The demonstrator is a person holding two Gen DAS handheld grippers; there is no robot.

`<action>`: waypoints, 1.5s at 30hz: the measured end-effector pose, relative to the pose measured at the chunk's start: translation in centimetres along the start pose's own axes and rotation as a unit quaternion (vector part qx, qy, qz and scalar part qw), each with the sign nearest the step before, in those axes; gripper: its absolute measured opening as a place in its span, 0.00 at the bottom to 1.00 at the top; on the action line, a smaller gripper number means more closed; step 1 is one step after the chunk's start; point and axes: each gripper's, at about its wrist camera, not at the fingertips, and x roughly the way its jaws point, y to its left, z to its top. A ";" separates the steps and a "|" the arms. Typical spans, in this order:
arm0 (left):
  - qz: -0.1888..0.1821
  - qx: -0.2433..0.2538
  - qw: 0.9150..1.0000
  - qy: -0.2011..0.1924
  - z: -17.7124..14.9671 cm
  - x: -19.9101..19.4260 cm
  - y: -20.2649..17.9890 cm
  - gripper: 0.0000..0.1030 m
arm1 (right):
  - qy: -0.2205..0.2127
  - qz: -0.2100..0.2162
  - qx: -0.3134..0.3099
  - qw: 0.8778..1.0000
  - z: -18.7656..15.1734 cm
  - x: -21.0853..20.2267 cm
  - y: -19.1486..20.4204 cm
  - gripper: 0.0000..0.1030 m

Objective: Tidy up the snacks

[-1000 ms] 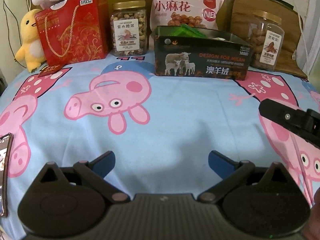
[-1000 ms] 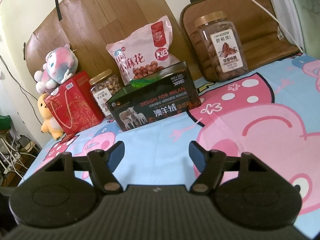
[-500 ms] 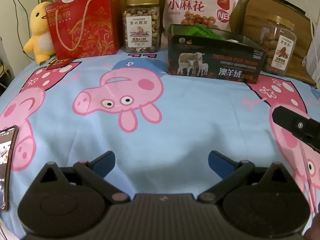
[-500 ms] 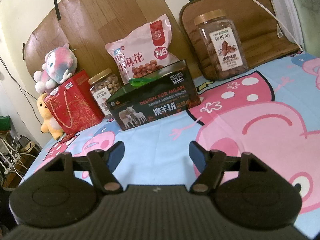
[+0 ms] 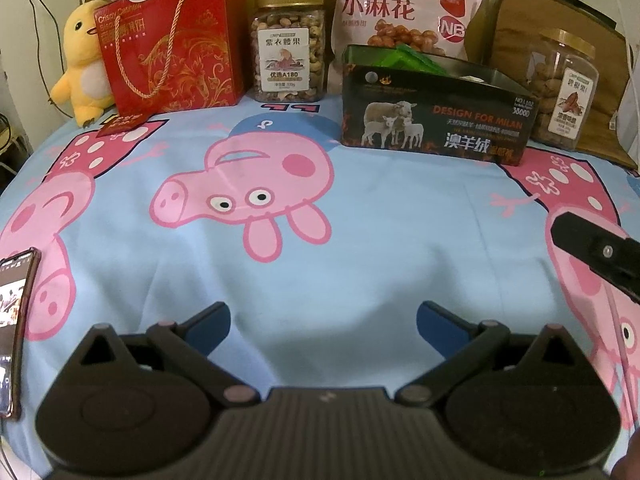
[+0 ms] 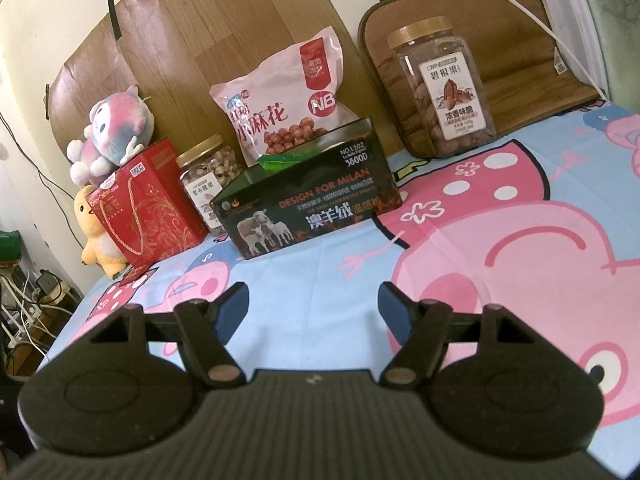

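Snacks line the back of the bed: a red gift bag [image 5: 172, 44], a cashew jar [image 5: 287, 50], a pink snack pouch [image 5: 404, 8], a pecan jar [image 5: 562, 90], and an open dark box [image 5: 432, 120] holding a green packet [image 5: 412, 58]. The same box [image 6: 308, 208], pouch [image 6: 286, 100], pecan jar [image 6: 440, 88], cashew jar [image 6: 206, 178] and gift bag [image 6: 146, 216] show in the right wrist view. My left gripper [image 5: 323, 322] is open and empty above the sheet. My right gripper [image 6: 312, 304] is open and empty; part of it [image 5: 596, 250] shows at the right edge of the left view.
A phone [image 5: 16, 320] lies at the bed's left edge. A yellow plush duck [image 5: 82, 60] and a pink plush [image 6: 112, 132] sit by the gift bag. A brown cushion [image 6: 500, 32] leans on the wall. Cables [image 6: 28, 304] lie off the left side.
The left gripper has shifted left and forward, so the snacks appear nearer and further right. The right gripper has barely moved. Both stay open.
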 end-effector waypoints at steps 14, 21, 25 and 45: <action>-0.002 0.012 1.000 -0.003 -0.1 -0.1 -0.3 1.00 | -0.005 -0.002 0.005 1.000 -0.2 -0.2 0.0 0.71; -0.004 0.018 1.000 -0.004 -0.1 -0.2 -0.5 1.00 | -0.008 -0.003 0.008 1.000 -0.1 -0.3 0.0 0.71; -0.004 0.022 1.000 -0.006 -0.1 -0.3 -0.6 1.00 | -0.008 -0.004 0.009 1.000 -0.1 -0.3 0.0 0.71; -0.001 0.049 0.999 -0.023 -0.2 -0.8 -1.6 1.00 | -0.011 -0.004 0.010 1.000 0.1 -0.4 0.0 0.71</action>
